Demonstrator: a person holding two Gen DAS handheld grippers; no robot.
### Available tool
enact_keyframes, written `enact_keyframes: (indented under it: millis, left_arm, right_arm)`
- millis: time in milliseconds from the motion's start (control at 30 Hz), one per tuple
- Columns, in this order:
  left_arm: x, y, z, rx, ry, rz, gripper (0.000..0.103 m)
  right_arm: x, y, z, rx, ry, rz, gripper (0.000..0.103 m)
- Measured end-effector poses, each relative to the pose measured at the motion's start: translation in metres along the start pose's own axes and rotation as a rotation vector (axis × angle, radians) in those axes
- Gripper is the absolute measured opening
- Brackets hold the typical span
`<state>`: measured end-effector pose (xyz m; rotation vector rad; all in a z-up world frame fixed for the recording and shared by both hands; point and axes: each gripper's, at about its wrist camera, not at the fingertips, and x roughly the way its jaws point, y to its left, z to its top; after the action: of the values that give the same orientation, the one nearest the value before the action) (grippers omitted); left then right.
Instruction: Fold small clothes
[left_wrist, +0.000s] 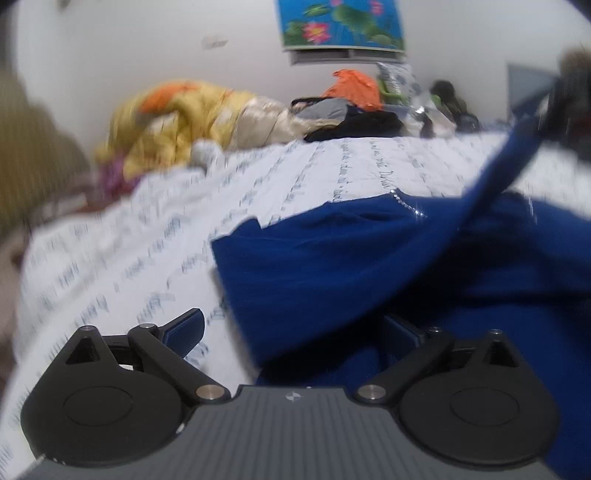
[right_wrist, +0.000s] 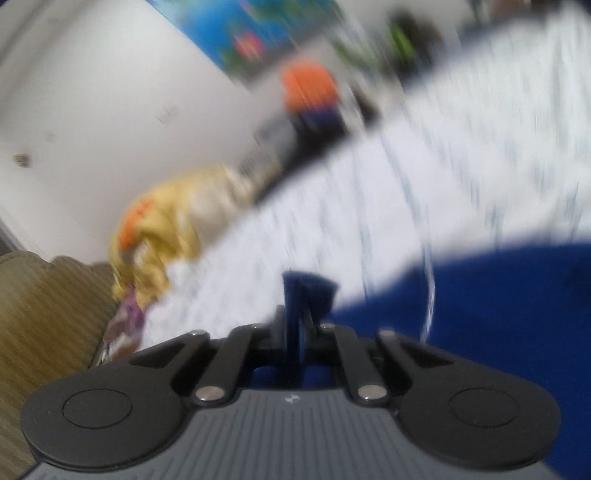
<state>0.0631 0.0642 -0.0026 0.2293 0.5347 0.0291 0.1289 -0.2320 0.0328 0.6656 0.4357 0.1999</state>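
While the shots are this blurry, only the big stuff reads; rough notes below.

Garment: blue garment (left_wrist: 369, 273) lying rumpled on the white printed bedspread (left_wrist: 147, 229); silver chain trim near its far edge; one strip of it pulled up taut toward the upper right of the left view.

Left gripper (left_wrist: 295, 328): jaws spread wide, nothing pinched; left finger over bare bedspread, right finger over or on the blue cloth; near left edge of the garment running right between them.

Right gripper (right_wrist: 301, 295): fingers closed tight, a fold of blue cloth poking up between the tips; bulk of the garment off to its right and below.

Key relation: cloth sits just ahead and to the right of the open left claw, edge running away from the camera; left one nearer that free edge, right one already busy holding.

Next, best guess: close left on that edge, then carry across for a fold.

Background: yellow bedding (left_wrist: 177, 122) and orange fabric (left_wrist: 354, 86) piled well apart at the far side; not involved.

Risk: grabbing bedspread along with cloth.
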Motion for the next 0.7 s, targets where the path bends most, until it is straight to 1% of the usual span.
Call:
enact_keyframes:
  millis: [67, 100, 167, 200, 300, 400, 467, 533, 567, 600, 633, 667, 700]
  left_arm:
    - [-0.001, -0.011, 0.001, 0.067, -0.026, 0.053, 0.101]
    - [-0.001, -0.013, 0.002, 0.082, -0.035, 0.076, 0.102]
    - [0.001, -0.015, 0.004, 0.092, -0.045, 0.118, 0.102]
    - [0.002, -0.014, 0.005, 0.087, -0.043, 0.130, 0.103]
    - [0.009, -0.007, 0.007, 0.063, -0.016, 0.142, 0.103]
    - [0.012, -0.004, 0.006, 0.058, 0.003, 0.142, 0.103]
    - [0.008, -0.005, 0.006, 0.077, -0.012, 0.128, 0.103]
    - [0.006, -0.010, 0.006, 0.114, -0.028, 0.120, 0.103]
    - [0.006, -0.013, 0.006, 0.135, -0.031, 0.121, 0.103]
    - [0.008, -0.016, 0.005, 0.153, -0.029, 0.122, 0.103]
    - [0.010, -0.019, 0.005, 0.166, -0.023, 0.119, 0.103]
    - [0.013, -0.020, 0.005, 0.177, -0.014, 0.111, 0.103]
    - [0.015, -0.021, 0.004, 0.184, -0.008, 0.105, 0.103]
  right_arm:
    - [-0.022, -0.001, 0.004, -0.042, -0.059, -0.007, 0.006]
    - [-0.032, -0.004, 0.004, -0.058, -0.079, -0.022, 0.006]
    - [-0.047, -0.016, 0.002, -0.074, -0.096, -0.055, 0.006]
    - [-0.053, -0.024, -0.001, -0.071, -0.090, -0.079, 0.006]
    - [-0.060, -0.053, -0.013, -0.018, -0.021, -0.120, 0.006]
    - [-0.057, -0.078, -0.028, 0.047, 0.075, -0.123, 0.009]
    - [-0.058, -0.092, -0.033, 0.104, 0.100, -0.112, 0.011]
    - [-0.053, -0.105, -0.033, 0.184, 0.125, -0.107, 0.030]
    - [-0.052, -0.110, -0.033, 0.223, 0.130, -0.101, 0.050]
    - [-0.051, -0.114, -0.033, 0.260, 0.117, -0.066, 0.055]
    - [-0.051, -0.115, -0.032, 0.275, 0.110, -0.053, 0.055]
    - [-0.048, -0.114, -0.031, 0.271, 0.109, -0.058, 0.055]
    - [-0.045, -0.112, -0.031, 0.258, 0.111, -0.073, 0.051]
